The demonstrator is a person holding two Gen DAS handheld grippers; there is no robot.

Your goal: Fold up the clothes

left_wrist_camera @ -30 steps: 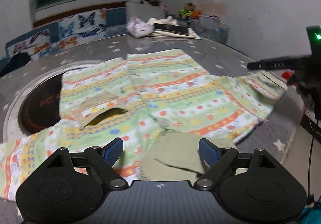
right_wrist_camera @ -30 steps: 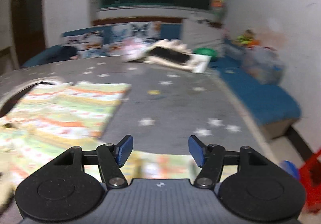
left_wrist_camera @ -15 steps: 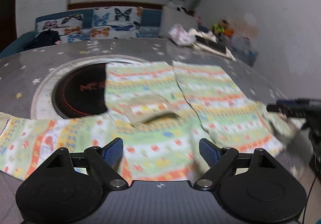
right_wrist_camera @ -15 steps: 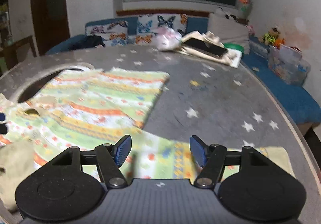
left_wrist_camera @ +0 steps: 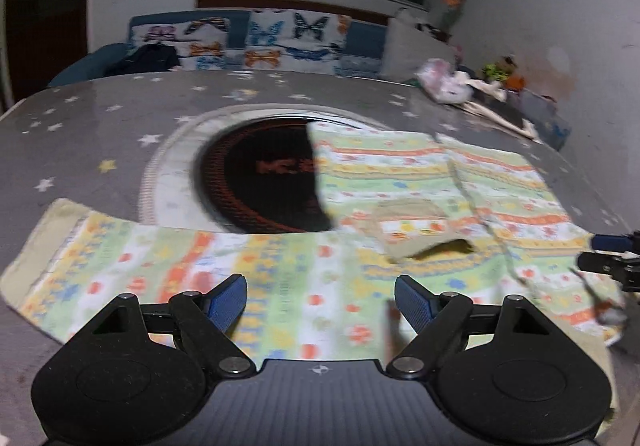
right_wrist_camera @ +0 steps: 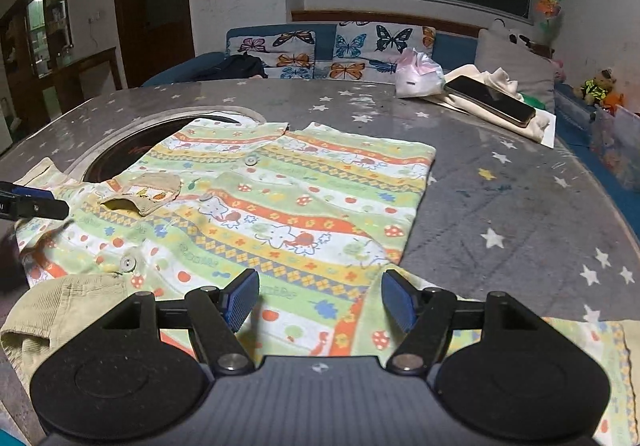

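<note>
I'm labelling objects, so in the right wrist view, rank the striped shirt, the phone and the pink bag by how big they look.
1. Striped shirt, by far the largest.
2. Phone.
3. Pink bag, close to the phone's size, so these two are unsure.
</note>
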